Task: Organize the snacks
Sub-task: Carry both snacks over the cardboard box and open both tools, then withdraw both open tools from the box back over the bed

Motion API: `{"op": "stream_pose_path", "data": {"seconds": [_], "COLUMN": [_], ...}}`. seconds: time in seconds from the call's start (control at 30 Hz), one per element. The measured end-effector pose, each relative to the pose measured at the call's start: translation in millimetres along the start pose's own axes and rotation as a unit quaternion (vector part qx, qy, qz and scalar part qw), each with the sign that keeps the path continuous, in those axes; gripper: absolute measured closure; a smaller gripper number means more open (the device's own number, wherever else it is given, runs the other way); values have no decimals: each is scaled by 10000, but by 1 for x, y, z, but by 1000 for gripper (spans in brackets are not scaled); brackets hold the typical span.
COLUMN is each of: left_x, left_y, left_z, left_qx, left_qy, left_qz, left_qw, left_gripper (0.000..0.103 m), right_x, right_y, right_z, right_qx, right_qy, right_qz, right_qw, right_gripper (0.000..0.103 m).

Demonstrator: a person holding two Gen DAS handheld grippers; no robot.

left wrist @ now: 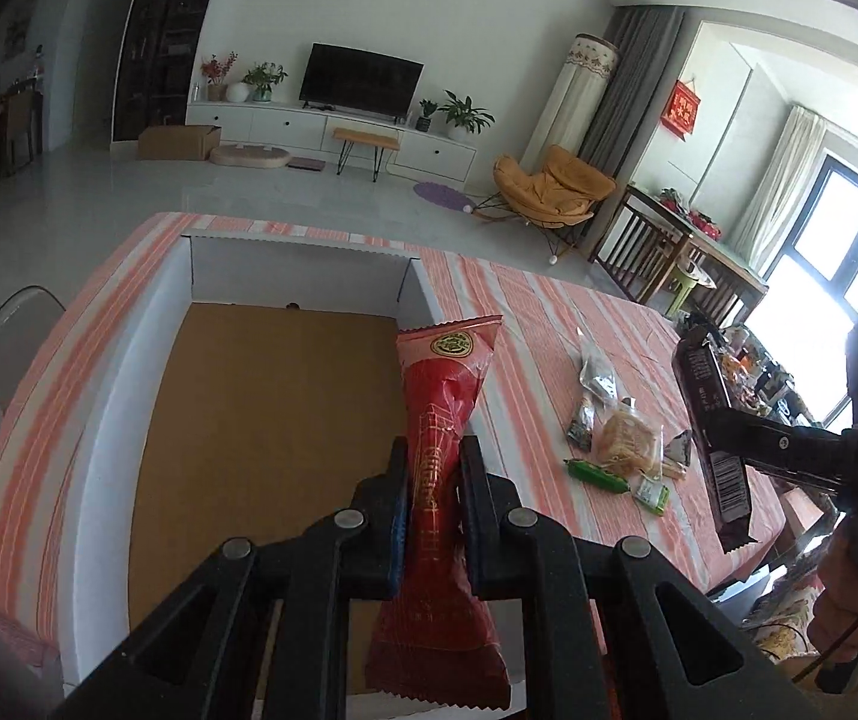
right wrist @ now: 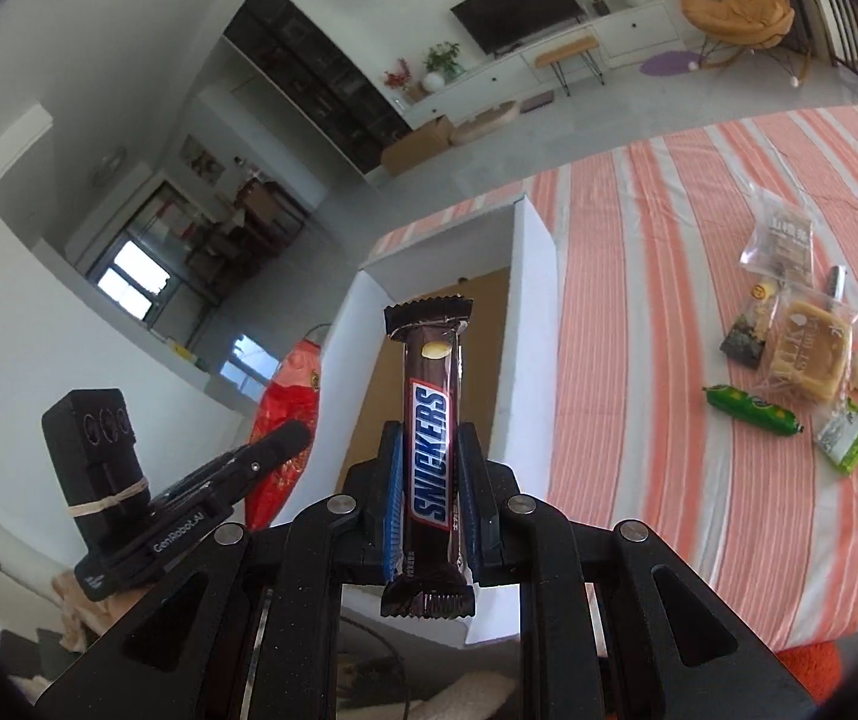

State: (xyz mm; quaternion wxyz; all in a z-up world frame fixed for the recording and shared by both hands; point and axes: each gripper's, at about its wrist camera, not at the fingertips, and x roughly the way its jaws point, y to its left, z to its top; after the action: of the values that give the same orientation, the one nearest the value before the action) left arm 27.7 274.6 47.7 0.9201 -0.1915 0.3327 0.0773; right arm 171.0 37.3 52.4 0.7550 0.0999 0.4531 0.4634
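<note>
Snacks, two in hand: left gripper (left wrist: 432,468), jaws clamped on a red snack packet (left wrist: 444,420), held over the open white box (left wrist: 147,324). Right gripper (right wrist: 429,462), jaws clamped on a Snickers bar (right wrist: 429,444). Loose snack pile (right wrist: 801,348) lies on striped worktop (right wrist: 639,276), right of box.

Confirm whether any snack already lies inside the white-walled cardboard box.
No: the white-walled cardboard box shows only its bare brown floor, with no snack resting in it.
</note>
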Motion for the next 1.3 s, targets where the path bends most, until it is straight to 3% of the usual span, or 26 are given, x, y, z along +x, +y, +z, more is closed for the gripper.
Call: {"op": "stream_pose_path", "data": {"seconds": [0.13, 0.23, 0.27, 0.3, 0.33, 0.37, 0.4, 0.5, 0.63, 0.77, 0.87, 1.03, 1.07, 1.2, 1.3], "left_x": [16, 33, 38, 40, 41, 41, 37, 25, 14, 7, 4, 2, 1, 1, 0], "left_y": [44, 62, 66, 68, 69, 68, 67, 61, 63, 60, 51, 52, 55, 73, 80], "left_z": [-15, -29, -32, -38, -42, -45, -48, -55, -66, -73, -79, -96, -99, -99, -95], "left_qx": [-277, -191, -134, -63, -3, 45, 112, 403, 382, 373, 633, 778, 697, 271, 121], "left_qy": [137, 310, 353, 371, 345, 267, 127, -412, -807, -1054, -1250, -1743, -1807, -1811, -1910], "left_qz": [496, 1026, 1200, 1374, 1506, 1626, 1739, 1962, 1952, 2098, 2613, 3286, 3282, 2993, 2987], "left_qw": [9983, 9941, 9921, 9898, 9880, 9863, 9846, 9789, 9767, 9713, 9550, 9250, 9245, 9364, 9350], "left_gripper": [89, 85, 73, 50, 39, 26, 24, 22, 19, 19, 17, 17, 17, 17, 17], "right_x": [42, 75, 84, 88, 91, 89, 84, 65, 43, 65, 89, 95, 91, 93, 104], "right_y": [30, 32, 31, 28, 24, 19, 14, -6, -17, -23, -25, -20, -18, -1, -1], "right_z": [0, -6, -9, -11, -14, -17, -20, -18, -29, -43, -57, -80, -79, -79, -83], "right_qx": [-268, -362, -408, -449, -460, -471, -483, -678, -943, -932, -764, -714, -778, -1179, -1085], "right_qy": [313, 536, 630, 672, 634, 522, 376, -119, -1118, -1171, -1073, -1343, -1458, -1472, -1236], "right_qz": [176, 106, 41, -114, -248, -359, -480, -996, -1771, -1654, -1423, -1307, -1273, -1154, -1104], "right_qw": [9990, 9978, 9972, 9967, 9966, 9969, 9970, 9927, 9733, 9748, 9810, 9797, 9780, 9753, 9802], "right_gripper": [85, 84, 80, 74, 66, 47, 40, 40, 29, 28, 28, 28, 28, 28, 29]}}
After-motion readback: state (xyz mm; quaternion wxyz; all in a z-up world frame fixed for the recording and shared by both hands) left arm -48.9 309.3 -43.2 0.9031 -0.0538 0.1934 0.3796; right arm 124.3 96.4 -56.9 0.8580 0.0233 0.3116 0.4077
